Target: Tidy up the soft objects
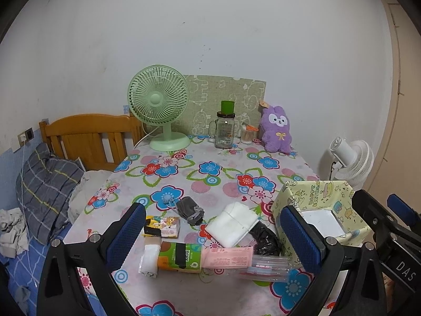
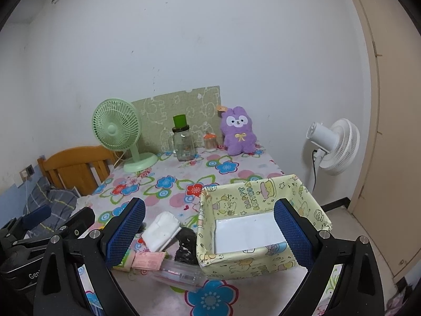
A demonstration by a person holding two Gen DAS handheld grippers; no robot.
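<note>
Soft items lie at the near edge of the floral table (image 1: 210, 168): a grey drawstring pouch (image 1: 190, 210), a folded white cloth (image 1: 231, 223) (image 2: 161, 228), a crumpled black bag (image 1: 265, 238) (image 2: 187, 246), a green tissue pack (image 1: 180, 256), a pink packet (image 1: 227, 257) and clear zip bags (image 1: 268, 266). A yellow cartoon-print box (image 2: 260, 226) (image 1: 323, 210) stands empty at the right. My left gripper (image 1: 214, 237) is open above the pile. My right gripper (image 2: 210, 234) is open above the box's left wall. A purple plush rabbit (image 1: 277, 129) (image 2: 238, 131) sits at the back.
A green desk fan (image 1: 159, 105), a glass jar with green lid (image 1: 225, 129), a cotton-swab pot (image 1: 248, 134) and a green board stand along the back wall. A small patterned box (image 1: 165, 226) lies near the pouch. A white floor fan (image 2: 334, 144) stands right; a bed left.
</note>
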